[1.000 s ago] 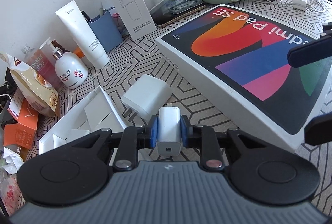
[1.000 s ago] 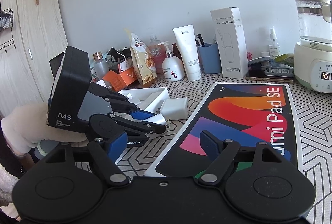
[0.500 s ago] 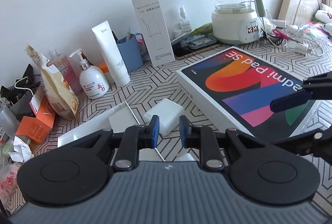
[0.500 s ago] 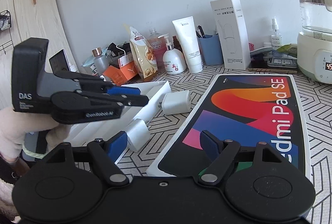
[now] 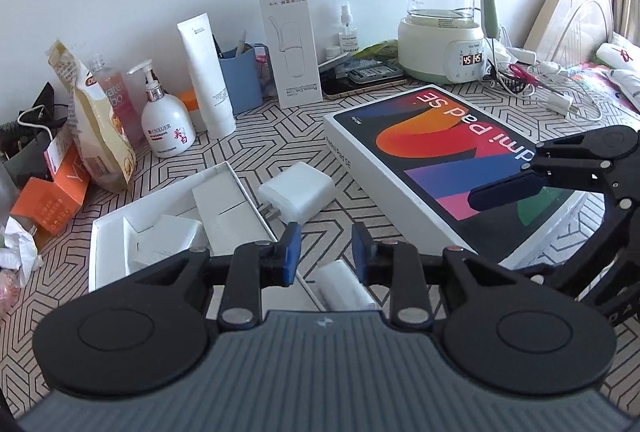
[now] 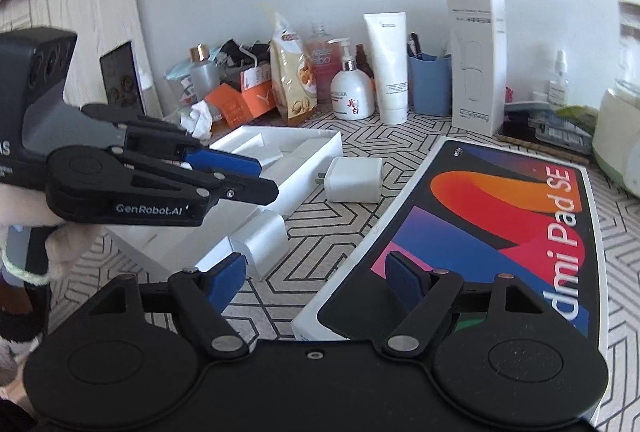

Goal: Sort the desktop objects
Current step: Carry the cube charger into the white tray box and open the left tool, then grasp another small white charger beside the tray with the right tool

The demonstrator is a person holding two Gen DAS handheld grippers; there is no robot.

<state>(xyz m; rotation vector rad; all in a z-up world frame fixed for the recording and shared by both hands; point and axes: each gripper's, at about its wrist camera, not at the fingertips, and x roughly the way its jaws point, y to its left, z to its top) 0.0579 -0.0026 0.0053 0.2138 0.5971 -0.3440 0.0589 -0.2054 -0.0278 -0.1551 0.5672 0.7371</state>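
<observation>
**Small adapter lies loose below parted jaws**

Left wrist view: the left gripper [image 5: 323, 247] is held spread and empty; the small white adapter [image 5: 345, 285] is seen on the table just beneath it, beside the white tray [image 5: 93, 252].

Right wrist view: the right gripper [image 6: 316, 282] is spread wide, nothing pinched; the adapter [image 6: 262, 236] lies ahead, left of the tablet box [image 6: 500, 232].

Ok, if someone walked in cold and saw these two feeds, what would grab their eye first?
First, the big tablet box with its bright orange, red and purple swirls, lying flat on the patterned table's right side. Next, the white charger brick lying beside the open white tray near the middle. Behind them, bottles and boxes crowd the wall, with the glass kettle at the far right.
</observation>
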